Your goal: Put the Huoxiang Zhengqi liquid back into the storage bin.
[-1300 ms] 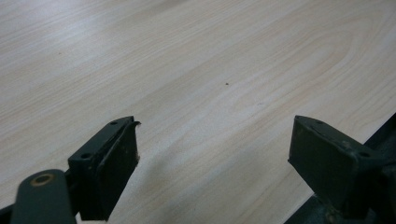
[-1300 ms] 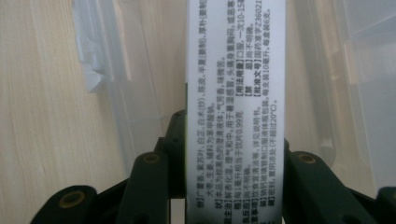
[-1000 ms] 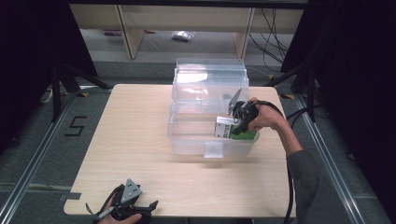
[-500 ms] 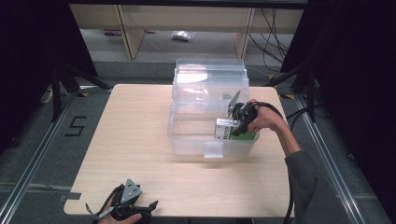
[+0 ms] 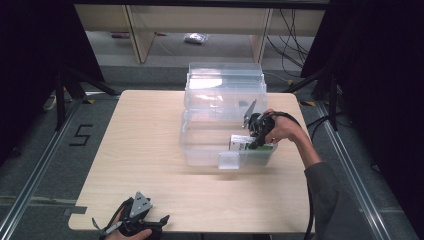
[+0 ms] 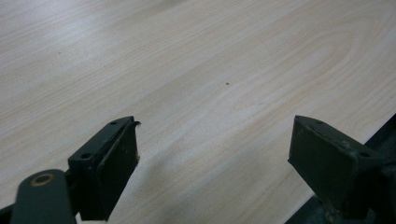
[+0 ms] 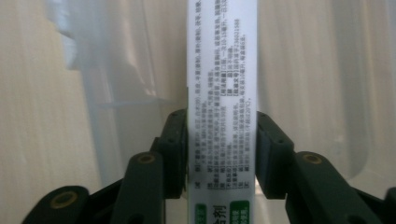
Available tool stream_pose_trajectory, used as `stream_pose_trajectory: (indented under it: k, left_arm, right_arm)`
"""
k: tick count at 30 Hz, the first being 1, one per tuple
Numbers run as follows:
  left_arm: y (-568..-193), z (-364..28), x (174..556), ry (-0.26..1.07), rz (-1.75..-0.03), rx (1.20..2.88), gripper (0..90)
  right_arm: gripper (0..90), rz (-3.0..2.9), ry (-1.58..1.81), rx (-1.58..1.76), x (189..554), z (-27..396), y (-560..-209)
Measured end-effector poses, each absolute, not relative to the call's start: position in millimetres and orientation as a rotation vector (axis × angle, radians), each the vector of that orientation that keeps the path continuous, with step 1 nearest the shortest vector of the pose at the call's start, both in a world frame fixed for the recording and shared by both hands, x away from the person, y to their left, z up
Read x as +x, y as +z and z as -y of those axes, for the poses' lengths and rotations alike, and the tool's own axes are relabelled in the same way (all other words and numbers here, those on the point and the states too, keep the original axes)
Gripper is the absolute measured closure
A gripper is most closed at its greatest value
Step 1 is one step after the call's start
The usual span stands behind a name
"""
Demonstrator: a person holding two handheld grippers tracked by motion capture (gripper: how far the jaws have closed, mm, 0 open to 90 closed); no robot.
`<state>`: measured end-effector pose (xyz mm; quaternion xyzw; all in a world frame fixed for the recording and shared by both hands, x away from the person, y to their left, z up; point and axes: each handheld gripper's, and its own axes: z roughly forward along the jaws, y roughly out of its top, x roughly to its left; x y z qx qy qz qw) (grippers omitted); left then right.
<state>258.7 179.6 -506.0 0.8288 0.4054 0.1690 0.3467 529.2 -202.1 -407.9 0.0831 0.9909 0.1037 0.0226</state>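
A white and green printed box [image 5: 240, 142] [image 7: 222, 70] stands inside the clear plastic bin [image 5: 200, 150] at the table's right middle. My right gripper [image 5: 253, 140] [image 7: 222, 122] reaches down into the bin, with the box between its jaws. Those jaws have just been opening a little, though both pads [image 7: 177, 140] still lie against the box's narrow sides. At the table's front left edge my left gripper [image 5: 132, 222] [image 6: 215, 140] rests in a hand, open, with bare wood between its jaws.
The bin's clear lid [image 5: 225, 82] stands tipped open behind it. The wooden table [image 5: 140, 140] spreads bare to the left and front of the bin. A shelf unit [image 5: 200, 20] and cables lie on the floor beyond the table.
The right gripper has lowered the box slightly into the bin's front right part. The left gripper has stayed put.
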Motion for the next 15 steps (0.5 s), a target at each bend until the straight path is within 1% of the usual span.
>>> stream_pose_trajectory:
  k: [2, 5, 6, 9, 11, 15]
  left_arm:
    - [-505, -180, 259, 0.420, -1.056, 2.165, 15.0]
    - [-505, -180, 259, 0.425, -1.053, 2.160, 15.0]
    - [-506, -179, 259, 0.426, -1.065, 2.132, 15.0]
    - [-506, -179, 259, 0.439, -1.055, 2.147, 15.0]
    - [-506, -179, 259, 0.434, -1.052, 2.148, 15.0]
    - [-507, -179, 259, 0.443, -1.067, 2.135, 15.0]
  right_arm:
    - [59.9, -3.052, 0.364, 0.254, 528, 204, -402]
    - [57.7, -3.024, 0.410, 0.294, 523, 210, -389]
    - [57.3, -3.019, 0.419, 0.313, 522, 211, -386]
    - [55.2, -3.000, 0.494, 0.362, 520, 216, -377]
    - [53.4, -3.002, 0.525, 0.379, 519, 218, -374]
    - [52.8, -2.973, 0.543, 0.421, 516, 220, -370]
